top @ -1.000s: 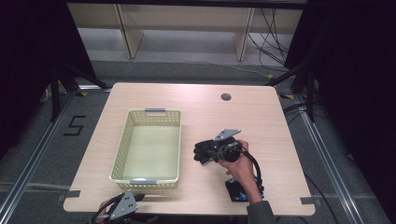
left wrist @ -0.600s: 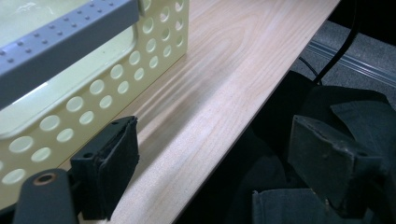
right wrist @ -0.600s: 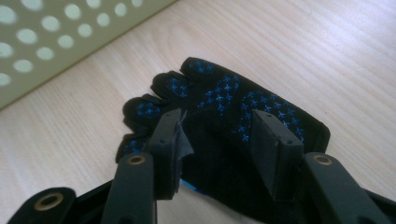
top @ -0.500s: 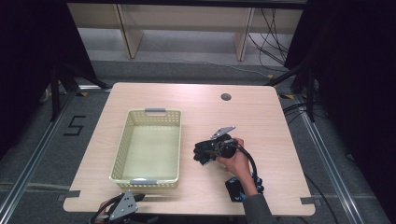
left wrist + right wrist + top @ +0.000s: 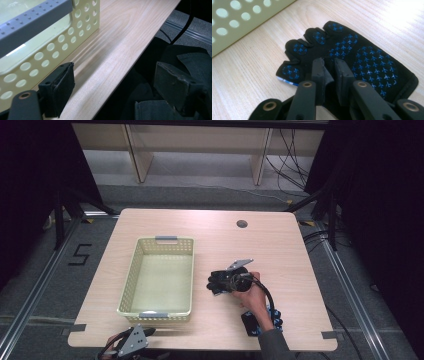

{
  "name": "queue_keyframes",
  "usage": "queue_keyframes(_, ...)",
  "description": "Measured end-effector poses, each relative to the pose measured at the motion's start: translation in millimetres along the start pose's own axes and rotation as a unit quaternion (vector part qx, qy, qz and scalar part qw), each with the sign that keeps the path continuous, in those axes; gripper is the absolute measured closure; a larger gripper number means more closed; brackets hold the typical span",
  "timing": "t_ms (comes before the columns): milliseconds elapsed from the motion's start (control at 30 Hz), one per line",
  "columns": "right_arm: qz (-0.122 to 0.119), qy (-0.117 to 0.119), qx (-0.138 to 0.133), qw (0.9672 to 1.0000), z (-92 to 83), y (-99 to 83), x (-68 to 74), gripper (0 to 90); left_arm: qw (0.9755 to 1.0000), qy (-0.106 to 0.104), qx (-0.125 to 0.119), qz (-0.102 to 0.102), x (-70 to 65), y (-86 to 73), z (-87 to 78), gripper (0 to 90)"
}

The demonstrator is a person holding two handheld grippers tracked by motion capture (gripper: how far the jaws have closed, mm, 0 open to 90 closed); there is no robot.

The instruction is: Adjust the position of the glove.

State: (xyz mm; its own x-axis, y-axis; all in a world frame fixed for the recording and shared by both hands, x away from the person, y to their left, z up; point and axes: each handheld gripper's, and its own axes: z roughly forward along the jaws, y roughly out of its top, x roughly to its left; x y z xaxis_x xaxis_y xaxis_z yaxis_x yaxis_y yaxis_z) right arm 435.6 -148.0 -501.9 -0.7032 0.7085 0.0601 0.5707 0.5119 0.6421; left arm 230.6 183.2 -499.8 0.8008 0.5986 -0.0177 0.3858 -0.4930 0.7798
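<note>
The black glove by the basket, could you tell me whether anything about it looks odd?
The black glove lies flat on the table, its fabric bunched up between the right gripper fingers. A second glove lies nearer the table's front edge.

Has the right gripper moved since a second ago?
Yes. In the high view the right gripper has slid slightly toward the table's near edge, judged against the yellow basket, and its jaws have just been closing on the black glove.

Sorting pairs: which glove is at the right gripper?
The glove nearer the basket: the right gripper's jaws have just been closing on it. The other glove lies nearer the person.
</note>
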Motion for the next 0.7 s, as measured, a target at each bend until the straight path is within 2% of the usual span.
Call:
queue_keyframes(33,0.005,-0.003,0.001,1.0,-0.9,0.1,0.5,84.4,1.0,0.001,0.0,-0.002,-0.3,-0.1,-0.2,16.5)
queue_keyframes(67,0.008,0.004,0.006,0.9999,-4.0,1.1,0.7,85.9,1.0,-0.001,0.003,-0.003,-0.1,0.1,-0.8,16.5)
queue_keyframes(100,0.012,0.006,-0.003,0.9999,-3.7,1.2,1.3,86.9,1.0,-0.001,0.003,-0.003,-0.1,0.1,-0.8,16.6)
queue_keyframes(133,0.008,0.0,0.005,1.0,-8.2,2.5,1.5,87.1,0.9999,-0.001,-0.007,-0.012,-1.3,0.1,-0.6,16.6)
queue_keyframes(167,0.008,0.001,-0.003,1.0,-9.3,2.8,2.3,87.3,0.9998,-0.001,0.0,-0.022,-2.5,0.1,-1.5,16.7)
queue_keyframes(200,0.011,0.014,-0.001,0.9998,-12.7,4.0,2.8,87.4,1.0,-0.002,-0.001,-0.008,-1.1,0.6,-1.7,16.7)
queue_keyframes(267,-0.01,0.016,-0.03,0.9994,-14.6,6.2,0.5,87.5,1.0,-0.001,0.0,-0.006,-0.9,0.8,-2.0,16.8)
queue_keyframes(367,-0.003,0.027,-0.032,0.9991,-22.7,9.5,-0.1,87.5,0.9999,-0.002,-0.004,-0.009,-1.4,0.8,-1.9,16.8)
queue_keyframes(400,-0.018,0.034,-0.051,0.998,-32.1,14.2,0.4,87.5,1.0,-0.004,0.004,-0.005,0.1,1.0,-3.1,16.8)
queue_keyframes(433,-0.021,0.036,-0.053,0.9977,-36.0,15.9,1.1,87.5,0.9999,-0.007,0.005,-0.015,-0.2,0.5,-2.9,16.8)
queue_keyframes(500,-0.034,0.051,-0.066,0.9959,-48.1,21.2,2.1,87.5,0.9998,-0.007,0.005,-0.015,-0.1,0.4,-2.9,16.8)
queue_keyframes(533,-0.033,0.055,-0.078,0.9949,-53.1,22.8,3.0,87.5,0.9998,-0.007,0.005,-0.015,-0.2,0.4,-2.9,16.8)
queue_keyframes(567,-0.031,0.062,-0.079,0.9945,-58.7,24.1,4.6,87.5,0.9999,-0.002,0.005,-0.013,-0.6,0.5,-3.2,16.8)
queue_keyframes(700,-0.056,0.073,-0.092,0.9915,-73.7,26.6,14.1,87.5,0.9999,0.0,0.007,-0.008,0.8,0.6,-3.5,16.8)
